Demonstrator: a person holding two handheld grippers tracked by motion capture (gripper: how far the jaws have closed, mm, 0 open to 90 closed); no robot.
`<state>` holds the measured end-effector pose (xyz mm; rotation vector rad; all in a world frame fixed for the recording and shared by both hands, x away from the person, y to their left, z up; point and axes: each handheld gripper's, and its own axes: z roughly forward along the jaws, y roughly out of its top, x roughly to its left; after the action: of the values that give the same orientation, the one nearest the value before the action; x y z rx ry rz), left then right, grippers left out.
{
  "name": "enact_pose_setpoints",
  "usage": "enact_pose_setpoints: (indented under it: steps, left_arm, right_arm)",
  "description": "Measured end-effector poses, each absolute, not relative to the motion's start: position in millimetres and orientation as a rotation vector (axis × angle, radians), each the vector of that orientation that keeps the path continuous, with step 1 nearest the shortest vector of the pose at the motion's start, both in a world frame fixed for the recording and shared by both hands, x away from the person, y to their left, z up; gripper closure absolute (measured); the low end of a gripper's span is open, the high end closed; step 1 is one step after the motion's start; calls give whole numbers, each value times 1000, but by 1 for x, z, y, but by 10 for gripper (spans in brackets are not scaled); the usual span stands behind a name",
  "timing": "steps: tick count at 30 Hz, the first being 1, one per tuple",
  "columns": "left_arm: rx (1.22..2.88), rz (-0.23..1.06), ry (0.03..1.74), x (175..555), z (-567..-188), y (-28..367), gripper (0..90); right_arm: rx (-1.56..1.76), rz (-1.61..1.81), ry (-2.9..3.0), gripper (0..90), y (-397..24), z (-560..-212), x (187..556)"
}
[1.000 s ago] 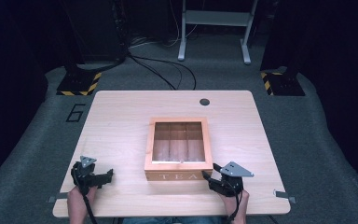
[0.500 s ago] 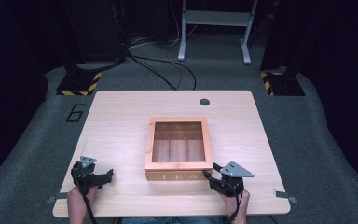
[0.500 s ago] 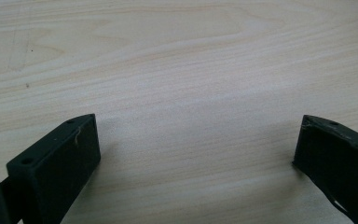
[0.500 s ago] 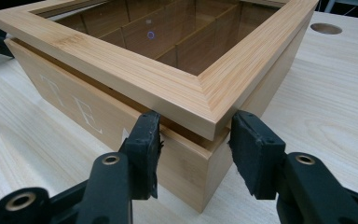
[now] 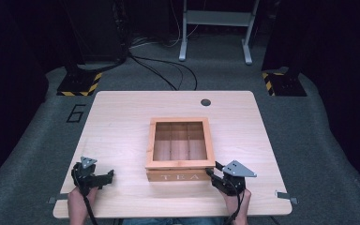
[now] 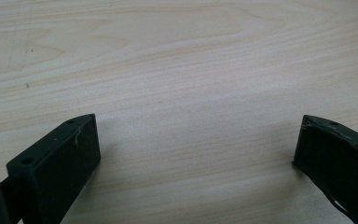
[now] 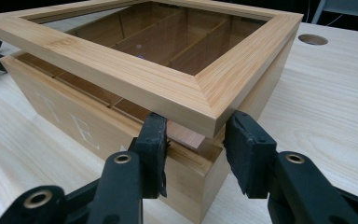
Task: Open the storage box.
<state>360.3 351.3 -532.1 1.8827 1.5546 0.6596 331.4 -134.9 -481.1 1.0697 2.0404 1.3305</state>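
My right gripper (image 7: 193,140) sits at the near right corner of the wooden tea box (image 5: 180,149), its two black jaws parted on either side of that corner, just under the lifted edge of the lid (image 7: 163,70); one jaw tucks beneath the lid's front rail and the other stands just off the box's side wall, and I cannot tell whether either pad actually presses the wood. From the right gripper view I see the lid, a wooden frame around a clear pane, tilted up off the box body at this corner, with a gap showing the top edges of the dividers inside. White letters spelling TEA run along the box's front face. In the high view the same gripper (image 5: 215,172) lies against the box's front right corner, with its grey plate on top and my hand (image 5: 236,204) behind it at the table's near edge. My left gripper (image 6: 196,149) is well apart from the box, near the table's front left corner, its jaws spread wide with bare pale wood grain between them. The box stands near the middle of the table (image 5: 122,122), slightly toward my side, and a round dark grommet hole (image 5: 206,102) lies beyond it near the far edge.
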Motion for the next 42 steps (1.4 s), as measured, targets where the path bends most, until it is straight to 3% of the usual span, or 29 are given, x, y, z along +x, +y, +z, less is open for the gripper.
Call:
enact_pose_setpoints:
  steps: [12, 31, 42]
  left_arm:
    - [1878, 666, 1555, 360, -532, 351, 1]
    - [1882, 661, 1553, 360, -532, 351, 2]
    - [1878, 666, 1554, 360, -532, 351, 2]
  right_arm:
    - [1100, 1334, 1984, 577, -133, -476, 335]
    - [1167, 1315, 1855, 464, -129, -463, 343]
    - [1126, 1368, 1799, 464, -127, -451, 351]
